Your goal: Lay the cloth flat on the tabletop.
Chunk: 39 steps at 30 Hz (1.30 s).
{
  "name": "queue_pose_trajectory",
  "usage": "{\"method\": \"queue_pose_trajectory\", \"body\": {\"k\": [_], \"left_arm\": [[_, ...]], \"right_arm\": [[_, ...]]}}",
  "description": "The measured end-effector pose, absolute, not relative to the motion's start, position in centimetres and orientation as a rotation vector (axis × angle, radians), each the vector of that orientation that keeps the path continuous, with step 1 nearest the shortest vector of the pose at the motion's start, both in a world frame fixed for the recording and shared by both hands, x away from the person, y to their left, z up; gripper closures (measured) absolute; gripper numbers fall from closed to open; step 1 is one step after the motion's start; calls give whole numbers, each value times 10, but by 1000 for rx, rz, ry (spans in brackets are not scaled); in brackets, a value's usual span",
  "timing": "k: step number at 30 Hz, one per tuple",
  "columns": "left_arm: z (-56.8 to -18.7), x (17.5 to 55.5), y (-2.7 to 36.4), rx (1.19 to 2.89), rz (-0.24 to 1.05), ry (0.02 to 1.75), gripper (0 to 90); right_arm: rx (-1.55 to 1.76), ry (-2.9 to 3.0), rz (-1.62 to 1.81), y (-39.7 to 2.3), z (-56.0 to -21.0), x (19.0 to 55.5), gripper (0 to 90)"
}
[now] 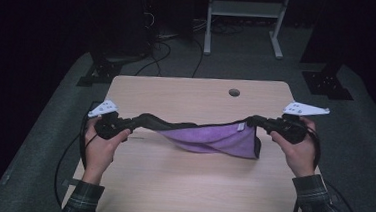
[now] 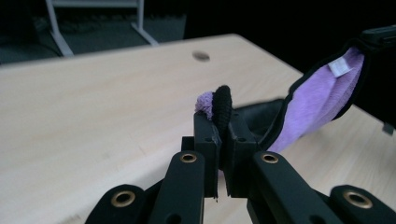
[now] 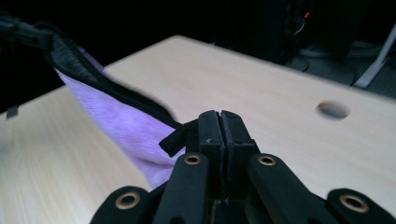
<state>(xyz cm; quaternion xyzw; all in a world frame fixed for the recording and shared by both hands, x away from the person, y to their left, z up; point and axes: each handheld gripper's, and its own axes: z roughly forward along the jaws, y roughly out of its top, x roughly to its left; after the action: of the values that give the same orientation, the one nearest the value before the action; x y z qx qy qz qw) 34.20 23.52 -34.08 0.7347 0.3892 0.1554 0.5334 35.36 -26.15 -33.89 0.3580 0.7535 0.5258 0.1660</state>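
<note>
A purple cloth (image 1: 214, 138) with black edging hangs above the wooden table (image 1: 180, 185), stretched between both grippers. My left gripper (image 1: 133, 122) is shut on its left corner; in the left gripper view a tuft of cloth (image 2: 219, 105) sticks up from the closed jaws of the left gripper (image 2: 223, 135). My right gripper (image 1: 253, 121) is shut on the right corner by the white tag (image 1: 241, 126); in the right gripper view the black edge of the cloth (image 3: 175, 137) enters the jaws of the right gripper (image 3: 219, 122) from the left. The cloth sags in the middle.
A round cable hole (image 1: 234, 92) lies near the table's far edge. Behind the table stand a white metal frame (image 1: 244, 20) and black stand bases (image 1: 325, 83) on grey floor, with cables (image 1: 160, 49) trailing.
</note>
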Motion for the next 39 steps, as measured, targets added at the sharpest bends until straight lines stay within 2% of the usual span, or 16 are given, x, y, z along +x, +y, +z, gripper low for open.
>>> {"method": "queue_pose_trajectory", "body": {"k": [9, 16, 20, 25, 29, 32, 36, 39], "left_arm": [[-283, 332, 240, 1647, 465, 847, 861], [-254, 330, 232, 1619, 505, 810, 861], [-256, 348, 227, 1624, 484, 858, 862], [-257, 385, 220, 1610, 460, 903, 862], [-239, 404, 214, 1577, 494, 888, 862], [-235, 411, 211, 1581, 517, 882, 861], [-257, 421, 208, 1621, 487, 923, 861], [-282, 426, 205, 1655, 444, 960, 861]], "right_arm": [[941, 1993, 1534, -279, -280, 345, 878], [910, 1924, 1551, -283, -253, 341, 878], [929, 1913, 1525, -284, -250, 350, 878], [1017, 1909, 1479, -285, -252, 388, 878], [1047, 1859, 1495, -288, -235, 414, 877], [1045, 1835, 1498, -289, -225, 421, 878], [1062, 1851, 1486, -291, -235, 430, 877], [1110, 1892, 1470, -291, -261, 436, 877]]}}
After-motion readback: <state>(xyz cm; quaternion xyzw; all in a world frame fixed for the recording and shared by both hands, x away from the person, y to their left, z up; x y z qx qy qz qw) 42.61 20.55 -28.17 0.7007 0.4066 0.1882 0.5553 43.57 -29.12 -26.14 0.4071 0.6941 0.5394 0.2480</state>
